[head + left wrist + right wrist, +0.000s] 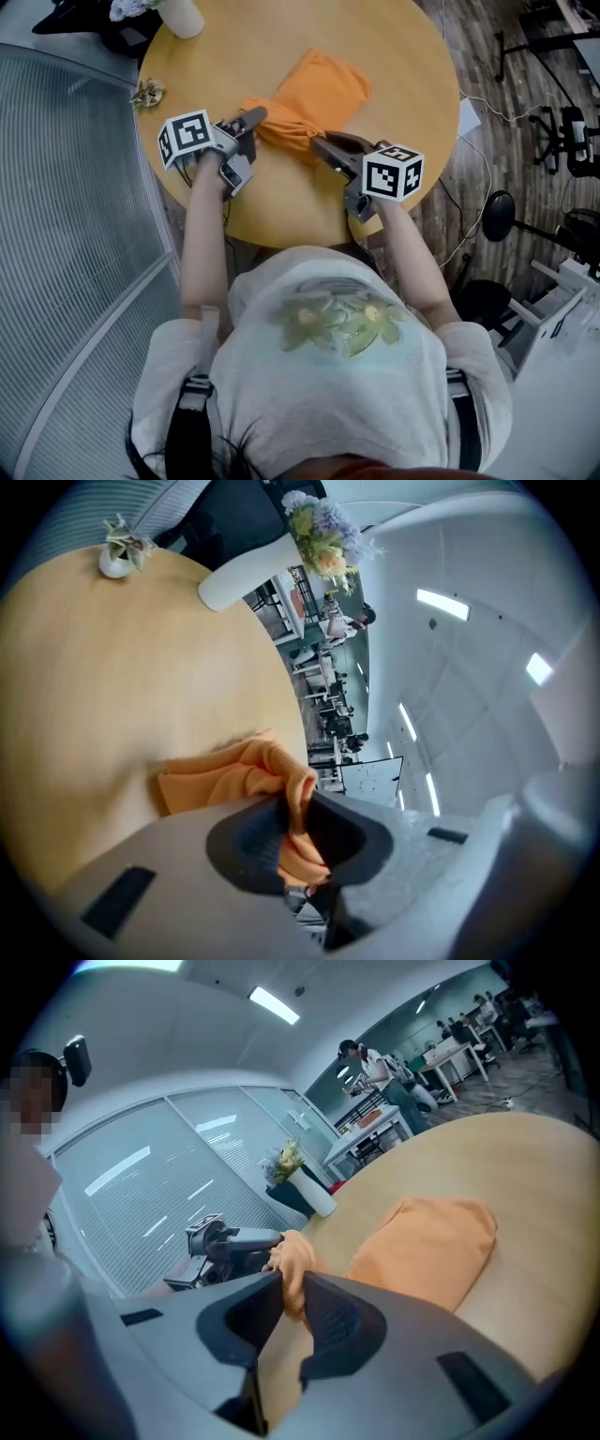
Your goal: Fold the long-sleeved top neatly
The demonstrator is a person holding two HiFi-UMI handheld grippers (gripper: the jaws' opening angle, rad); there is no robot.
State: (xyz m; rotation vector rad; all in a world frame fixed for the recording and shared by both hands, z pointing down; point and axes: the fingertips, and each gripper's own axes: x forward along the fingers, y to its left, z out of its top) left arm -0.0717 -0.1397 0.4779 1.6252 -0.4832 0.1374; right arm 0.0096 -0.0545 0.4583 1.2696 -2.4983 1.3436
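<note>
Nearest the person, over the near part of the round tabletop (pixel 281 202), the step in hand looks like carrying the near edge of the orange long-sleeved top (pixel 319 89) over for another fold. It should go best if both hands travel level and together, so the edge is taut and lands square rather than in a lump. The left hand-held gripper (pixel 255 118) and the right hand-held gripper (pixel 320 143) each pinch a bunched near corner, jaws narrow, pads pressed on cloth that pokes out between them. Beyond them the rest of the top lies folded around the tabletop's middle. A white vase (pixel 183 14) stands at the far left rim.
</note>
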